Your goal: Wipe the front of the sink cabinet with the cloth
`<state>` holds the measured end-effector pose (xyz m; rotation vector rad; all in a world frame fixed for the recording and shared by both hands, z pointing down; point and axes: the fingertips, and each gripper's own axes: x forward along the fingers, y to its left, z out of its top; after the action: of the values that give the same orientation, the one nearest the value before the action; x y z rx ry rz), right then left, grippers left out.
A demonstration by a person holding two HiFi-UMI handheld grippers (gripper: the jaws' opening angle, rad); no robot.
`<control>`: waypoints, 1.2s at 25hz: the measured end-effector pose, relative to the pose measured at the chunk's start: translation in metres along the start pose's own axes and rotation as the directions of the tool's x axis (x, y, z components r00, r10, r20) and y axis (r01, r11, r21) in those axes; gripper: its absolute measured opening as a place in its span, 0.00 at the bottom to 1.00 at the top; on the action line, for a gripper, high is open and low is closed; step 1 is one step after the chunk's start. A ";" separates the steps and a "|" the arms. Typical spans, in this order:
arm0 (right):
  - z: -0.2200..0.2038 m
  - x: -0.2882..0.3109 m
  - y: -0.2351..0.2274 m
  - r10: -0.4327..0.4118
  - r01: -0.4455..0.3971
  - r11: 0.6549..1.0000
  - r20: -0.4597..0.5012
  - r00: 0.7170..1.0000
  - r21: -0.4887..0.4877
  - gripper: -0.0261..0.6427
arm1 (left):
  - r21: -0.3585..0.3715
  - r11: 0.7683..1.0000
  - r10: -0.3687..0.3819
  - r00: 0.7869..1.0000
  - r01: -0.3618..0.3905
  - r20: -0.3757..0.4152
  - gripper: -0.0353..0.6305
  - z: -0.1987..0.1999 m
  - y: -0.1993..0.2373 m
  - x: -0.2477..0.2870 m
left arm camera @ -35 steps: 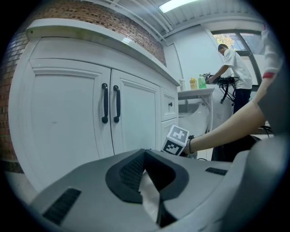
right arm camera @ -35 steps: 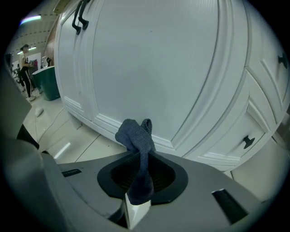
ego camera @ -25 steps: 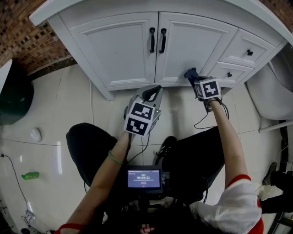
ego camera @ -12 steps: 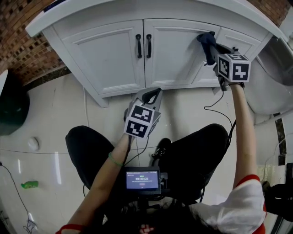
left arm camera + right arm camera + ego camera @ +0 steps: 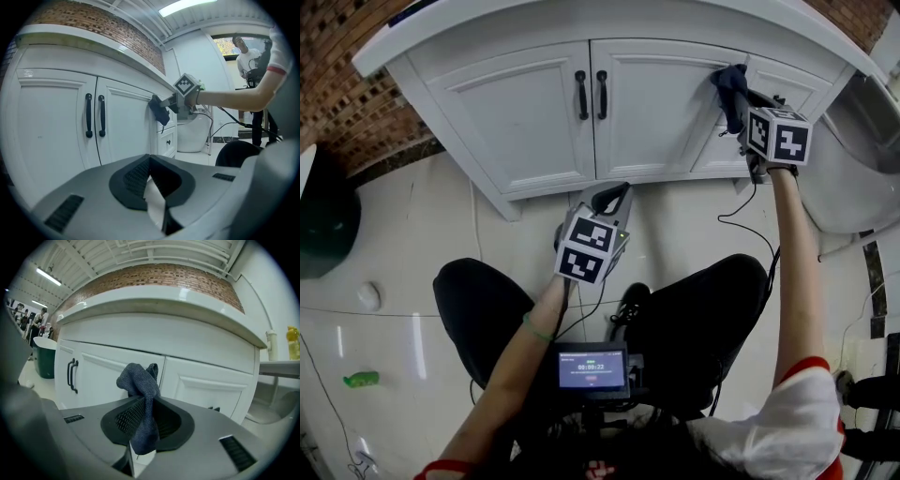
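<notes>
Up from the cabinet's foot a second ago, right gripper (image 5: 737, 101), jaws clamped on the dark blue cloth (image 5: 140, 380), holds it at the sink cabinet's (image 5: 525, 112) upper right door edge; left gripper (image 5: 614, 195) hangs closed, empty

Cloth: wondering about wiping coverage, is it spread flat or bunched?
Bunched: the cloth is crumpled in a wad, pinched in the right hand-held gripper.
</notes>
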<state>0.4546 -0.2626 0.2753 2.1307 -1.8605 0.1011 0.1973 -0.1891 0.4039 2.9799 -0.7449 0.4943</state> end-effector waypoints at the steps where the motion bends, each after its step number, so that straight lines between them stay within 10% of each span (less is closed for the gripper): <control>1: -0.014 0.004 0.002 0.004 -0.004 1.000 -0.026 1.000 0.011 0.13 | 0.000 1.000 0.001 1.000 -0.001 -0.005 0.08 -0.002 0.001 0.000; 9: -0.138 0.039 0.025 0.029 -0.014 0.998 -0.259 0.965 0.060 0.13 | -0.024 1.000 0.015 0.999 -0.016 -0.034 0.08 -0.017 0.013 0.004; 20: -0.282 0.075 0.060 0.034 0.011 0.997 -0.540 0.841 0.081 0.13 | -0.046 0.998 0.027 0.997 -0.030 -0.072 0.08 -0.041 0.028 0.006; 30: -0.341 0.084 0.074 0.038 0.049 0.992 -0.641 0.767 0.118 0.13 | -0.068 0.996 0.051 0.994 -0.057 -0.094 0.08 -0.059 0.047 0.004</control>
<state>0.4458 -0.2562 0.6344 1.8322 -1.4506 0.8621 0.1615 -0.2264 0.4588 2.8568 -0.8183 0.5901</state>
